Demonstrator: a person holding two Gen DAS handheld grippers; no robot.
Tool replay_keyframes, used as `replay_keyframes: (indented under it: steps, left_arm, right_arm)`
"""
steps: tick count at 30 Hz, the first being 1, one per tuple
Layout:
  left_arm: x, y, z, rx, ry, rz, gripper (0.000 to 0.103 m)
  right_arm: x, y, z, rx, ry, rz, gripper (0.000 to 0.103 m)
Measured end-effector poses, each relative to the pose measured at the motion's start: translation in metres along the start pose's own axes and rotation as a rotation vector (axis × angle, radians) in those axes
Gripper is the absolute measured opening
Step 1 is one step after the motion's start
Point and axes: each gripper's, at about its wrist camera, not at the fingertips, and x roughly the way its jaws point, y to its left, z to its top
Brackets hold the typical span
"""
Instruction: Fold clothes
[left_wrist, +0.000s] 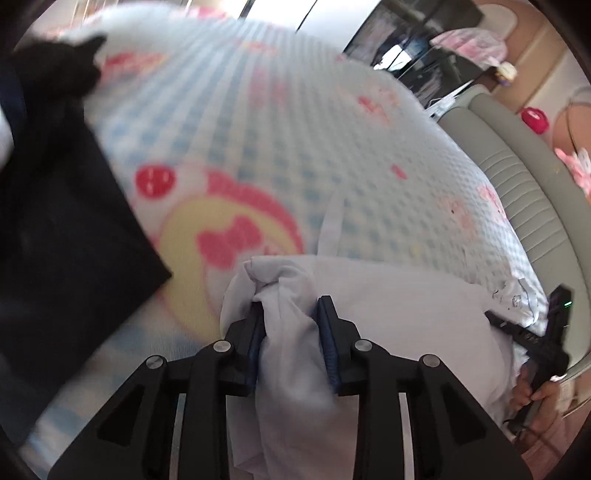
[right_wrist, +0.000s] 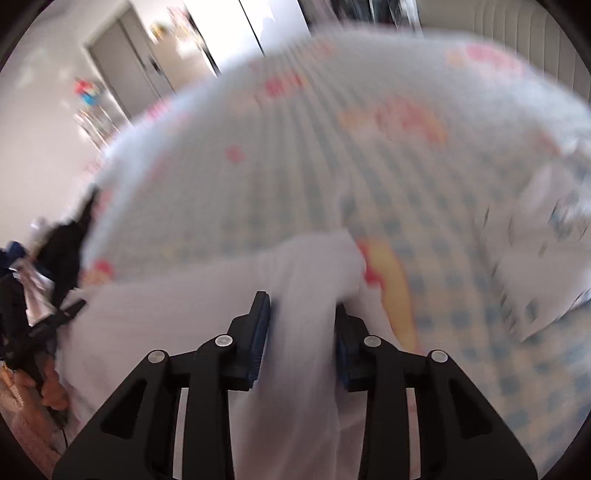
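Both grippers, left (left_wrist: 291, 306) and right (right_wrist: 301, 306), clamped on white garment (left_wrist: 406, 314), stretched sideways between them

A home bedroom: cartoon-print bedspread (left_wrist: 280, 122), padded headboard (left_wrist: 517, 177).

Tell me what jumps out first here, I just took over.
Both claws grip bunched white cloth: the left claw and the right claw each pinch a fold. Beneath lies a blue-checked bedspread with pink cartoon prints, and a dark garment sits at its left.
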Motion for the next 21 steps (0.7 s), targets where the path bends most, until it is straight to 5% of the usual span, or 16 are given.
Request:
replay_keyframes:
  steps: [1, 3, 5, 8, 13, 14, 15, 17, 18, 20, 21]
  left_arm:
    - [-0.012, 0.0, -0.002, -0.002, -0.042, -0.001, 0.034]
    - [-0.034, 0.002, -0.005, -0.01, -0.118, -0.002, 0.083]
    - [-0.044, 0.012, -0.012, -0.052, -0.123, -0.001, 0.086]
    - [-0.034, 0.028, -0.029, -0.124, 0.001, -0.079, 0.086]
    - [-0.023, 0.014, -0.049, -0.049, 0.007, -0.064, 0.086]
    - [-0.02, 0.01, -0.049, -0.029, 0.004, -0.055, 0.083]
    - [-0.017, 0.005, -0.048, -0.01, 0.005, -0.064, 0.056]
    - [-0.013, -0.005, -0.046, 0.024, 0.032, -0.086, 0.024]
    - [-0.012, -0.011, -0.044, 0.039, 0.04, -0.076, 0.02]
    - [-0.019, -0.021, -0.042, 0.074, 0.017, -0.06, 0.014]
    - [-0.026, -0.024, -0.04, 0.075, 0.002, -0.07, 0.012]
  right_arm:
    - [-0.003, -0.004, -0.005, 0.017, 0.006, 0.012, 0.033]
    - [-0.008, -0.013, -0.015, 0.052, 0.017, 0.036, 0.042]
    - [-0.014, -0.022, -0.024, 0.086, 0.028, 0.06, 0.067]
    - [-0.023, -0.035, -0.039, 0.138, 0.045, 0.096, 0.068]
    - [-0.01, -0.032, -0.066, 0.105, 0.139, 0.103, 0.073]
    - [-0.005, -0.029, -0.068, 0.092, 0.146, 0.092, 0.075]
    - [0.0, -0.027, -0.07, 0.079, 0.154, 0.081, 0.078]
    - [0.004, -0.017, -0.072, 0.038, 0.157, 0.064, 0.074]
    - [0.004, -0.012, -0.072, 0.013, 0.155, 0.057, 0.065]
    - [-0.002, -0.004, -0.072, -0.008, 0.146, 0.079, 0.017]
    - [-0.01, -0.002, -0.073, 0.005, 0.138, 0.105, 0.014]
